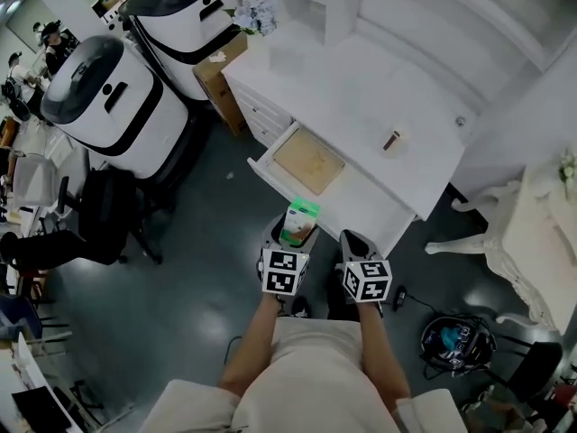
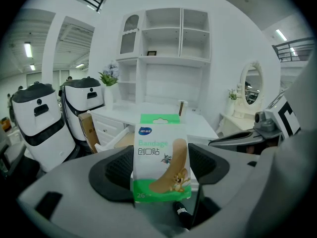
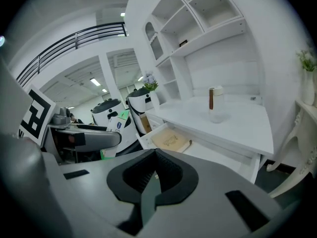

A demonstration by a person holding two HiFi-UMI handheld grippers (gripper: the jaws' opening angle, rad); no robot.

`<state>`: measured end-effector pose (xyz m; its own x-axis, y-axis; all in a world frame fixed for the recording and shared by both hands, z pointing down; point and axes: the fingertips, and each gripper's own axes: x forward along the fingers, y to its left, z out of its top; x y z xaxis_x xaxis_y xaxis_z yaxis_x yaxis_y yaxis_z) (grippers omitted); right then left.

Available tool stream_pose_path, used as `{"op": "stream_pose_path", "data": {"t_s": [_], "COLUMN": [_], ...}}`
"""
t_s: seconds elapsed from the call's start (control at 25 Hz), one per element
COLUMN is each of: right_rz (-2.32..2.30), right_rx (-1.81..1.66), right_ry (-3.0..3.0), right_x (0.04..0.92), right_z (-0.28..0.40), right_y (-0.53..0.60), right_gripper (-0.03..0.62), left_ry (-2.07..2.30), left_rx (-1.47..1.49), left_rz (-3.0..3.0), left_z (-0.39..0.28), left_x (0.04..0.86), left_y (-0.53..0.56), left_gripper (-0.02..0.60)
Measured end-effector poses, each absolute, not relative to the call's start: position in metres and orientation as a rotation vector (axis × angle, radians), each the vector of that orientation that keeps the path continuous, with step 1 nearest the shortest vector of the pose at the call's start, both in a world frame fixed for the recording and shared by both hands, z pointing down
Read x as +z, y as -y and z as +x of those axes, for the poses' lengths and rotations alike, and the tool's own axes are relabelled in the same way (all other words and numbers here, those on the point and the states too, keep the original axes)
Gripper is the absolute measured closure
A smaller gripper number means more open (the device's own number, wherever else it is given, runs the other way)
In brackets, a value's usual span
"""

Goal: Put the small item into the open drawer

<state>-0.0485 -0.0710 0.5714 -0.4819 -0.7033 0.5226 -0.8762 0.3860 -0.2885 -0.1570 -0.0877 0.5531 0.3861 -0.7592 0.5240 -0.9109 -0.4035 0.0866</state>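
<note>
1 tan board in open drawer

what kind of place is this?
Probably a staged bedroom corner in a lab or open office: white desk with open drawer, oval mirror, yet large white machines and office chairs nearby.

We lose the bandage packet's lower edge inside the left gripper, the open drawer mostly hidden from us behind that packet, a small brown thing on the desk too small to name, a white chair cut by the right edge
</note>
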Motion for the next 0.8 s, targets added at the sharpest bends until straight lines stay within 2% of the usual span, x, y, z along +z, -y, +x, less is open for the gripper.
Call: {"op": "stream_pose_path", "data": {"t_s": [0.8], "right_rz": [1.339], "right_rx": [0.876], "right_ry": [2.263], "right_x": [0.605], "right_z": [0.058], "right_y": [0.156], "right_gripper": [0.571], "left_ry": [1.26], "left_rx": [0.693], "left_rz": [2.293], "left_z": [-0.042], "left_x": [0.618], "left_y": [0.187], "left_gripper": [0.222]}}
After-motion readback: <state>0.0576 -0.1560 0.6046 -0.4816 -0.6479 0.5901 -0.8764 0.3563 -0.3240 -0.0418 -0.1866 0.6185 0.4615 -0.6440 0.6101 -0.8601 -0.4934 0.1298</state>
